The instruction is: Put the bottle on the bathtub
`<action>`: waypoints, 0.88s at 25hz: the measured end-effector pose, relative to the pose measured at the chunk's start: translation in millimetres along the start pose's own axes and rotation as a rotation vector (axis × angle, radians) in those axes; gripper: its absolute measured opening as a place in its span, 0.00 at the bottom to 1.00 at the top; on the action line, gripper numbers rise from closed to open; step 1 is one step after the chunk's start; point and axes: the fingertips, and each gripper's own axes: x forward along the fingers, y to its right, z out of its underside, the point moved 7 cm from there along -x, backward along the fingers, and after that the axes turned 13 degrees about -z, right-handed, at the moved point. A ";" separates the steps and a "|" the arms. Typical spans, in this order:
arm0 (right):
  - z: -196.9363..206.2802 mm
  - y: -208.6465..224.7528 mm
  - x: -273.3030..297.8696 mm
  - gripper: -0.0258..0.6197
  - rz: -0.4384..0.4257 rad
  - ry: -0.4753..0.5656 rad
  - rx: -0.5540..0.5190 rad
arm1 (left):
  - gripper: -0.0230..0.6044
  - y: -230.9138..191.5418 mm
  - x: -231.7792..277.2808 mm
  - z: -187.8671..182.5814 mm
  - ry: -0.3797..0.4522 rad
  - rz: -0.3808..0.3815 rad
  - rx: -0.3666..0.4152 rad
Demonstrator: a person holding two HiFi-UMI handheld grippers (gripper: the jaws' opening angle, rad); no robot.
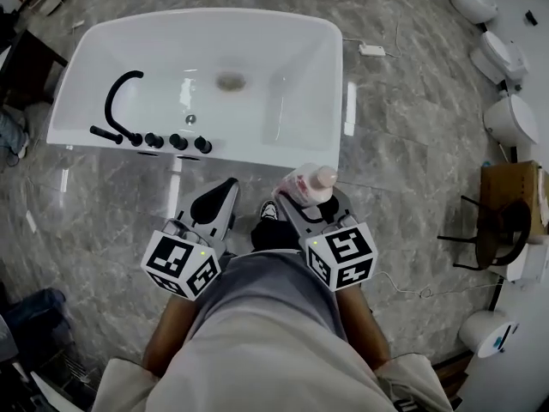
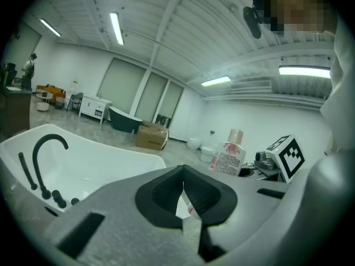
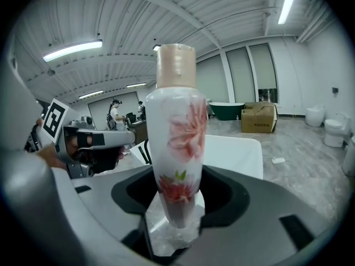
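A white bottle with pink flowers and a beige cap stands upright between the jaws of my right gripper, which is shut on its lower part. From the head view the bottle is held just short of the near right corner of the white bathtub. My left gripper hangs beside it on the left, shut and holding nothing. In the left gripper view its jaws meet with only a thin slit, and the bottle shows to the right. The bathtub lies ahead on the left.
A black faucet and several black knobs sit on the tub's near rim. Toilets line the right wall, with a cardboard box and a dark chair. A white power strip lies on the marble floor.
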 end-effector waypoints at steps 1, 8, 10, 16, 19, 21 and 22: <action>-1.3 8.4 1.5 0.38 -0.009 -0.003 -0.003 | 0.05 4.5 7.4 -1.9 0.004 0.002 0.002; -8.5 37.4 23.3 0.38 -0.070 -0.023 -0.008 | 0.05 8.3 26.2 -7.8 -0.017 -0.045 0.003; -8.0 39.7 31.4 0.38 -0.084 -0.028 -0.006 | 0.05 2.2 25.4 -5.0 -0.033 -0.065 -0.009; -0.8 44.5 55.8 0.38 -0.113 -0.048 0.005 | 0.05 -14.3 28.4 2.0 -0.064 -0.102 -0.035; 3.1 48.9 62.3 0.38 -0.118 -0.062 0.007 | 0.05 -18.3 32.1 3.2 -0.074 -0.102 -0.034; 5.0 51.1 69.2 0.38 -0.107 -0.068 0.014 | 0.05 -23.7 34.9 1.7 -0.083 -0.099 -0.019; 5.8 52.2 73.4 0.38 -0.100 -0.070 0.017 | 0.05 -27.1 36.2 0.3 -0.085 -0.094 -0.018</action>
